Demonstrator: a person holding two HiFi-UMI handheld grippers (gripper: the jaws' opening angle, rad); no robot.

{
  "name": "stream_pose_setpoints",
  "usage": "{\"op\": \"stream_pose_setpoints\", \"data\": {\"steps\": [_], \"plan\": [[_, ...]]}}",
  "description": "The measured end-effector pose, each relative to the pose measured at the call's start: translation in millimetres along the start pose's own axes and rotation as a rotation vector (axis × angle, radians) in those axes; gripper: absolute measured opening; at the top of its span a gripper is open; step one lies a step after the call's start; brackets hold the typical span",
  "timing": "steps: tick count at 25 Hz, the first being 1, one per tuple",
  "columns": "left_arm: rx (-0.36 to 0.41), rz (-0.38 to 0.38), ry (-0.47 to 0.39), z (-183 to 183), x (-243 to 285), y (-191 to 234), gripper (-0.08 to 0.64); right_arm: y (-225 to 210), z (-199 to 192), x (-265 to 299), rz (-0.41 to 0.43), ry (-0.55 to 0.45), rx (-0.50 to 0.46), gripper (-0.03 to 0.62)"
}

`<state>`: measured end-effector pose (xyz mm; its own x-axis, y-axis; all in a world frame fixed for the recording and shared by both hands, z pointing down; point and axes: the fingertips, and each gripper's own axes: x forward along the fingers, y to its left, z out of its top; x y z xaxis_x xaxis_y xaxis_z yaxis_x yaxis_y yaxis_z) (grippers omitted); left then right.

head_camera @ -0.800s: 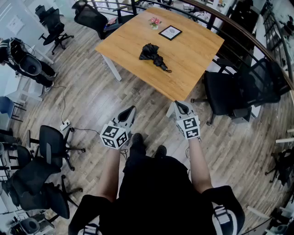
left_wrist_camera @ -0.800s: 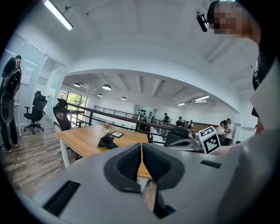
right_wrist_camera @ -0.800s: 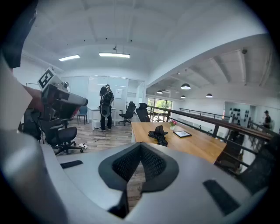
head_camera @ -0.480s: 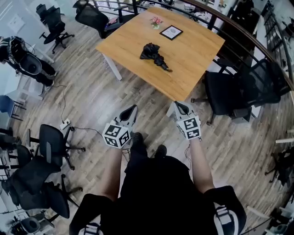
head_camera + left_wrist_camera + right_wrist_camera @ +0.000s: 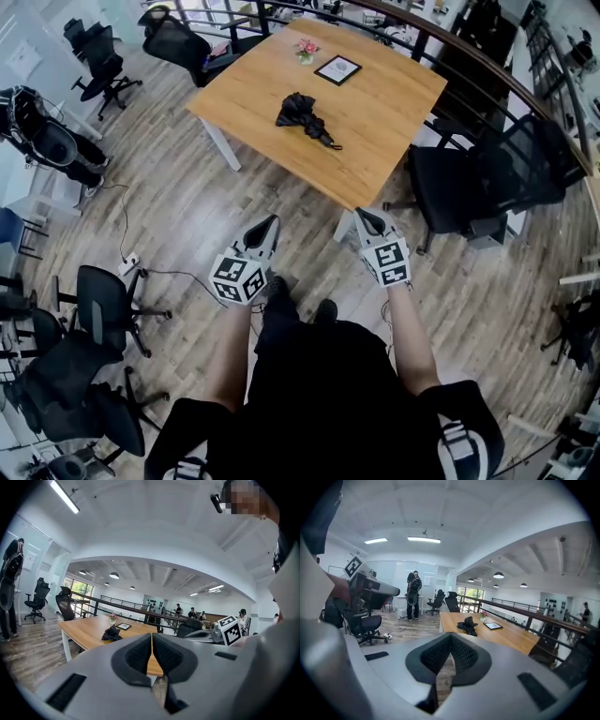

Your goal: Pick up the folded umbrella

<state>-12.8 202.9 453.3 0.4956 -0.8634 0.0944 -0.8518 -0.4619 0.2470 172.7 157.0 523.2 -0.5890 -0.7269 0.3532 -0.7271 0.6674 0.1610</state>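
Observation:
A black folded umbrella lies near the middle of a wooden table, far ahead of me. The same umbrella is small in the left gripper view, and the umbrella shows on the table in the right gripper view. My left gripper and right gripper are held side by side over the floor, well short of the table. Both are shut with nothing between the jaws.
On the table stand a small pot of pink flowers and a black framed tablet. Black office chairs stand at the table's right, behind it and at my left. A cable and power strip lie on the wooden floor.
The view has shifted a little: the table and umbrella sit slightly further left and higher in the head view. Both grippers hold the same pose, still shut.

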Motion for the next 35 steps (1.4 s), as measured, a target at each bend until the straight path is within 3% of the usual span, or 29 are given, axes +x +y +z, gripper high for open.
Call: {"op": "stream_pose_setpoints", "data": {"steps": [17,21,24,31,35], "plan": [[0.019,-0.01,0.032,-4,19,11,0.029,-3,15,9,0.021,-0.031,0.026,0.026],[0.039,-0.027,0.04,-4,21,10,0.04,0,15,10,0.023,-0.024,0.001,0.126],[0.045,-0.041,0.049,-5,24,9,0.141,1,18,12,0.022,-0.027,-0.017,0.216],[0.043,-0.074,0.059,-8,31,13,0.218,2,19,18,0.01,-0.023,-0.027,0.276],[0.033,-0.084,0.065,-7,33,23,0.224,3,27,23,0.0,-0.046,-0.003,0.282]]}}
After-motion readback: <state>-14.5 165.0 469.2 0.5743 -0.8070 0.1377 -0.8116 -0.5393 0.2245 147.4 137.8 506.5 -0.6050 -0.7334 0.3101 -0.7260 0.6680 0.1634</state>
